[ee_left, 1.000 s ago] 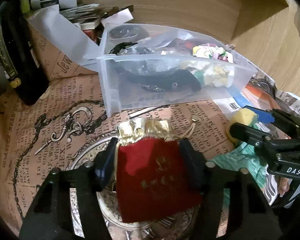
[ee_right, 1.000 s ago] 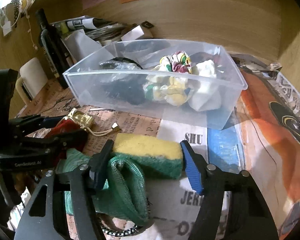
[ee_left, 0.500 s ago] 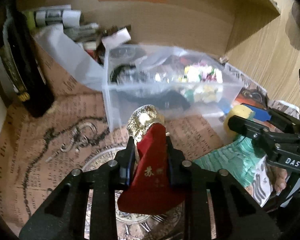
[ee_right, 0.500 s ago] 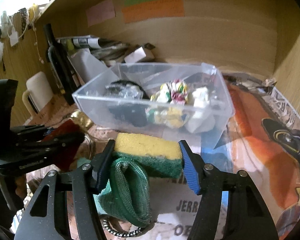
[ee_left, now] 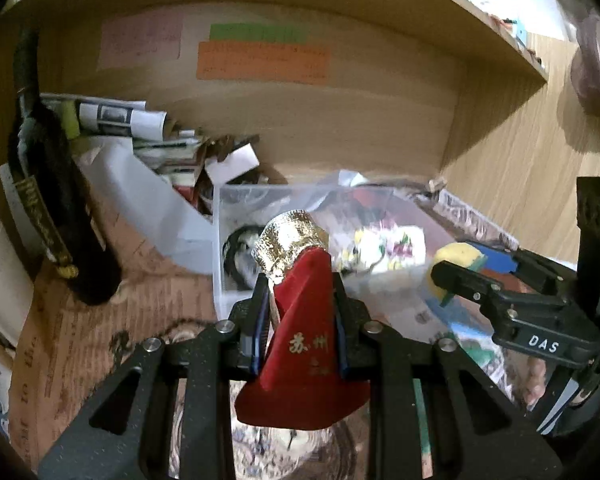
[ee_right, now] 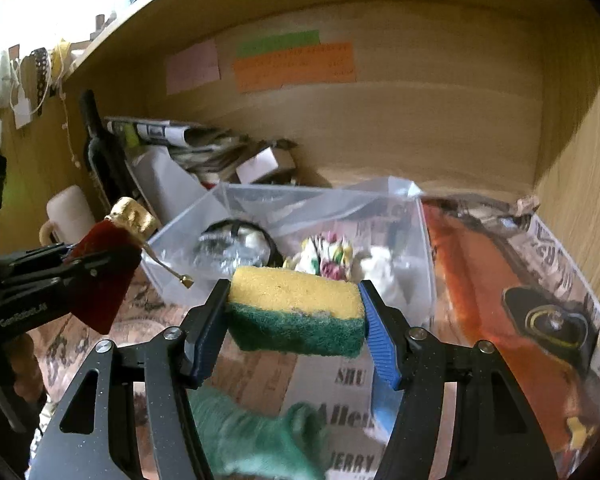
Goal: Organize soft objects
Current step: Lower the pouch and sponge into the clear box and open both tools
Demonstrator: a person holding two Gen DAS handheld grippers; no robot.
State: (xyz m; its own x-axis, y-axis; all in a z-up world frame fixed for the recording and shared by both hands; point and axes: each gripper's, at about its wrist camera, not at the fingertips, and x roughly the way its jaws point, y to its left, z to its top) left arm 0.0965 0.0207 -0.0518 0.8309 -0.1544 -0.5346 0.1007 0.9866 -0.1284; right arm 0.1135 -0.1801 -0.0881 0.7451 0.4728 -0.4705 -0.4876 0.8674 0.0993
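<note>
Left wrist view: left gripper [ee_left: 300,304] pinches red drawstring pouch [ee_left: 304,344] | right gripper [ee_right: 294,316] clamps sponge [ee_right: 296,308] (both aloft before clear bin [ee_right: 424,248]) | risk: dangling pouch cord snagging bin rim.

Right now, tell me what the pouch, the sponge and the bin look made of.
Pouch: red velvet-like cloth, matte nap, with a shiny gold woven top; it folds between the left tongs.
Sponge: yellow foam, porous, on a green fibrous scouring layer.
Bin: thin clear plastic, probably; its contents show through.
</note>
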